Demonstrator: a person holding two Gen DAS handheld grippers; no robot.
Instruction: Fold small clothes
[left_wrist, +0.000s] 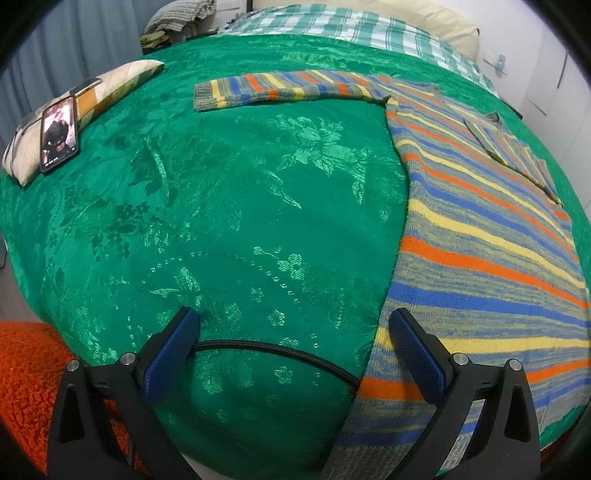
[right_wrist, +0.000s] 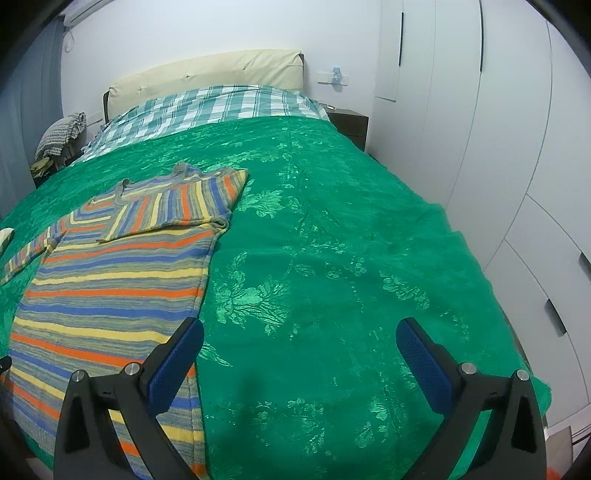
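Green floral bedspread (right_wrist: 332, 240), striped sweater (right_wrist: 110, 295), white wardrobe (right_wrist: 480, 110) behind.

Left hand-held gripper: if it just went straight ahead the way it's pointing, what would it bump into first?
Probably the green bedspread. The left hand-held gripper, open, points over bare cover, with the striped sweater just to its right and the outstretched sleeve farther on. Depth is hard to judge.

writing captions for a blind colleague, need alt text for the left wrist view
A striped sweater lies flat on a green bedspread, one sleeve stretched out sideways. The open left claw hovers at its hem; a phone rests on a cushion.
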